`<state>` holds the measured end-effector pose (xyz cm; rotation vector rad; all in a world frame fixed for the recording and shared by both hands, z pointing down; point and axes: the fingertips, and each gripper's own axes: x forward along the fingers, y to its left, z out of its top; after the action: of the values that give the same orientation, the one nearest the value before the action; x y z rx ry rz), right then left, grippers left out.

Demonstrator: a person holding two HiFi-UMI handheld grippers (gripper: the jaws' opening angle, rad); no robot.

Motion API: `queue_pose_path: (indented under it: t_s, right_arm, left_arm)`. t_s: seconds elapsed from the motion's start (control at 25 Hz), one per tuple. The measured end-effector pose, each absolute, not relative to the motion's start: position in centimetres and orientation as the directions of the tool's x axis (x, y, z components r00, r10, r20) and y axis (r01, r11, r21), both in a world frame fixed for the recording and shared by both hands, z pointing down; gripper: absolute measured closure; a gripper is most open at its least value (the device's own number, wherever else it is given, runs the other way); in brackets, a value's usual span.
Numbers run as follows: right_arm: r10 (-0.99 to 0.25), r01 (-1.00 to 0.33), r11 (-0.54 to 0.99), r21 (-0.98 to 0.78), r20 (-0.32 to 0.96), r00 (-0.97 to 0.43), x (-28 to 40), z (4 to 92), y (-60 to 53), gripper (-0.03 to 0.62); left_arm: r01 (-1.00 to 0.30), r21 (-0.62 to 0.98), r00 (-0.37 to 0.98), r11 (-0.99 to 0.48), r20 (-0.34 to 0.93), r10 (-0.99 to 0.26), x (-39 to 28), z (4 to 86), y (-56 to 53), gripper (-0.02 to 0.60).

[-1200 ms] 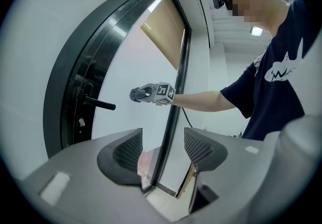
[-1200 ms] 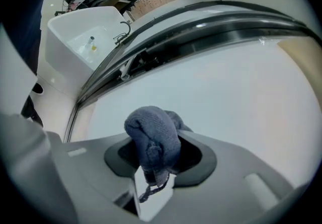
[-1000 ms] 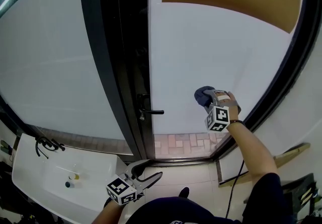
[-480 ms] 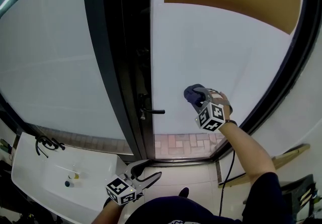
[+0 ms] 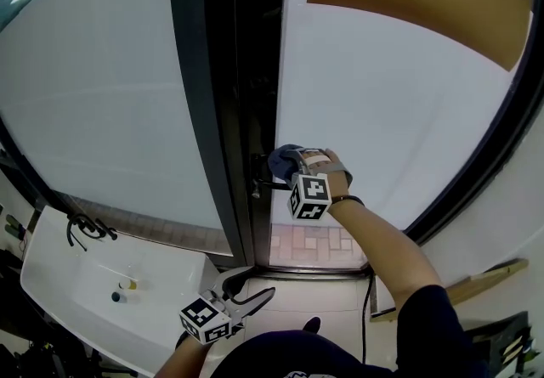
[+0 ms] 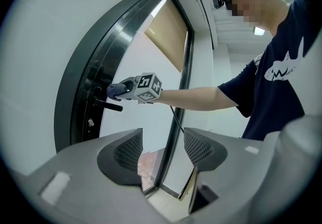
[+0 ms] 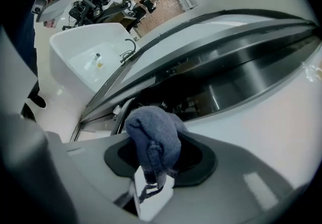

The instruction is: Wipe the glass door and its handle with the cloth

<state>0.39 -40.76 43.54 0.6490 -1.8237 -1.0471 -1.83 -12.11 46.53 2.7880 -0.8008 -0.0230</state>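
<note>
A white basin (image 5: 166, 270) is seen at lower left; a black faucet (image 5: 85, 232) is mounted on its rim, and a small yellowish item (image 5: 127, 284) and a small dark item (image 5: 114, 297) are set inside it.

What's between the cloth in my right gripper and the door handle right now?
Nothing: the left gripper view shows the cloth right above the black handle, only door frame behind; whether they touch is unclear.

Door handle (image 5: 263, 187) partly behind cloth (image 5: 284, 160); items (image 5: 125, 284) on sink (image 5: 68, 270) too small.
</note>
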Motion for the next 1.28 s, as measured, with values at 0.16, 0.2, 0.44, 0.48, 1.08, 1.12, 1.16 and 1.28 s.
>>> queue_pose_path:
  t_s: [0.16,0.2,0.44,0.48,1.08,1.12,1.16,1.28]
  right_arm:
    - [-0.77,0.038,0.514,0.857,0.481,-0.42,1.0,45.4,-40.8,0.448]
    - [-0.772,0.056,0.513,0.857,0.488,-0.408,1.6,45.8,-40.8,0.448]
    - [-0.796,0.099,0.509,0.855,0.512,-0.323,7.7,47.8,-40.8,0.448]
    - [-0.8,0.099,0.513,0.853,0.516,-0.306,9.0,48.0,-40.8,0.448]
    - [-0.854,-0.047,0.52,0.853,0.517,-0.063,27.4,47.8,-39.7,0.448]
    - [-0.856,-0.063,0.516,0.854,0.514,-0.053,28.1,47.6,-39.8,0.448]
    - [-0.86,-0.082,0.511,0.856,0.509,-0.045,28.6,47.3,-39.8,0.448]
    - [-0.872,-0.134,0.489,0.862,0.489,-0.038,28.9,46.8,-39.9,0.448]
  left_arm:
    - [-0.526,0.237,0.845,-0.816,0.043,-0.532,-2.5,46.6,-12.1,0.328]
    - [-0.524,0.238,0.847,-0.818,0.04,-0.531,-2.5,46.7,-12.1,0.328]
    - [-0.492,0.246,0.866,-0.835,0.043,-0.497,-0.9,46.8,-12.2,0.33]
    - [-0.484,0.247,0.871,-0.839,0.042,-0.49,-0.5,46.8,-12.2,0.329]
    - [-0.442,0.249,0.895,-0.862,0.055,-0.443,1.4,47.5,-11.5,0.329]
    - [-0.442,0.25,0.895,-0.861,0.059,-0.442,1.4,47.5,-11.5,0.33]
    - [-0.443,0.252,0.894,-0.86,0.06,-0.443,1.4,47.5,-11.4,0.33]
    - [-0.452,0.254,0.89,-0.855,0.066,-0.451,1.3,47.3,-11.3,0.33]
